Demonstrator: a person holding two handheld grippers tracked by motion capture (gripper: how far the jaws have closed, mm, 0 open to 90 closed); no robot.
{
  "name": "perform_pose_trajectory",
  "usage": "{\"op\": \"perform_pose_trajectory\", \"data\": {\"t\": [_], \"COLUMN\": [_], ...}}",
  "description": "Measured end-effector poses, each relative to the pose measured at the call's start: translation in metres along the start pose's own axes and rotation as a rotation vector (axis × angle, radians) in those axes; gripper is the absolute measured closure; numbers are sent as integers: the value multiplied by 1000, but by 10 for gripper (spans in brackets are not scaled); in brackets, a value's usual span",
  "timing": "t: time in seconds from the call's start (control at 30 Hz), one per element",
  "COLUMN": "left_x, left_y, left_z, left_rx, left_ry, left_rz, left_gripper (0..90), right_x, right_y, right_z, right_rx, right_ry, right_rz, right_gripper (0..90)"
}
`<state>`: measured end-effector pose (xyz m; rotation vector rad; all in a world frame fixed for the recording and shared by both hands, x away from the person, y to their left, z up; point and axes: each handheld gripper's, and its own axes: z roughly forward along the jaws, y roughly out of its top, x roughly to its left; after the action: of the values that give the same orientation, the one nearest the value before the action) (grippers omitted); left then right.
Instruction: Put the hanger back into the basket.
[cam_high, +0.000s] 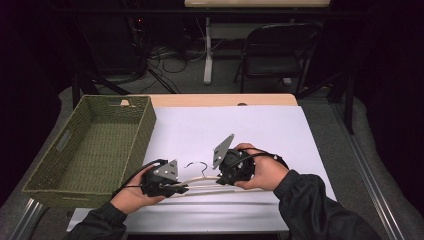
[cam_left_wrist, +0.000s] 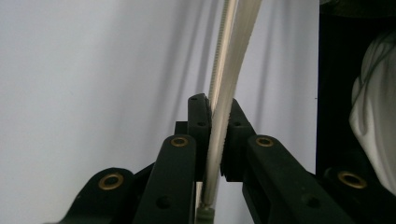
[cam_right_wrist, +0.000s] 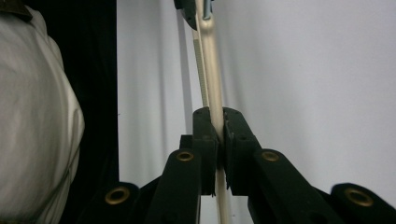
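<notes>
— What does the person wear?
— Dark long sleeves (cam_high: 320, 202) reaching both wrists.
— And the tools?
— The black left claw (cam_high: 181, 189) and black right claw (cam_high: 220, 181) each carry a grey three-cornered plate, a black cable, and brass-ringed pivots.

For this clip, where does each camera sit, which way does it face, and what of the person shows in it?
High view: above the person's side, looking forward and down on the white table; forearms, left gripper and right gripper show, beside a green basket.
Left gripper view: rides the left gripper, looking along its jaws, shut on the hanger.
Right gripper view: rides the right gripper, jaws likewise shut on the hanger.
Shared: both gripper views show the same cream hanger over the table.
</notes>
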<state>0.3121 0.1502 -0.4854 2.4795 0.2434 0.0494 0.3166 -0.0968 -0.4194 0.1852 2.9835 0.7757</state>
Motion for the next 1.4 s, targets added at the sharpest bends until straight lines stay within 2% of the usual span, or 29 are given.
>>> {"op": "perform_pose_trajectory", "data": {"t": [0.17, 0.33, 0.4, 0.43, 0.47, 0.5, 0.6, 0.7, 0.87, 1.03, 1.13, 1.23, 1.4], "left_x": [-3, -5, -6, -6, -6, -7, -9, -11, -10, -7, -4, 2, 21], "left_y": [-1, -1, -1, -3, -3, -3, -4, -4, -6, -8, -10, -14, -28], "left_z": [-3, -5, -6, -9, -9, -14, -20, -31, -53, -83, -102, -120, -149], "left_rx": [-7, -24, -24, -25, -25, -24, -31, -50, -98, -133, -152, -161, -183], "left_ry": [-1, 0, 14, 21, 21, 34, 38, 48, 62, 98, 124, 168, 223], "left_rz": [26, 21, 16, 1, 1, -21, -32, -61, -116, -154, -163, -172, -214], "left_gripper": [863, 867, 868, 868, 868, 868, 868, 868, 868, 867, 868, 868, 867], "right_x": [-3, -6, -8, -10, -10, -12, -14, -16, -21, -24, -24, -26, -28], "right_y": [-1, -2, -3, -5, -5, -9, -14, -21, -34, -47, -52, -59, -71], "right_z": [-1, -1, -4, -6, -6, -10, -16, -25, -38, -54, -58, -62, -61], "right_rx": [-11, -25, -43, -68, -68, -93, -111, -153, -193, -244, -257, -255, -231], "right_ry": [-7, -5, -12, -23, -23, -43, -55, -78, -108, -143, -153, -172, -183], "right_rz": [3, 12, 39, 54, 54, 75, 91, 121, 166, 202, 214, 238, 259], "right_gripper": [832, 812, 726, 612, 612, 524, 512, 475, 476, 467, 464, 463, 461]}}
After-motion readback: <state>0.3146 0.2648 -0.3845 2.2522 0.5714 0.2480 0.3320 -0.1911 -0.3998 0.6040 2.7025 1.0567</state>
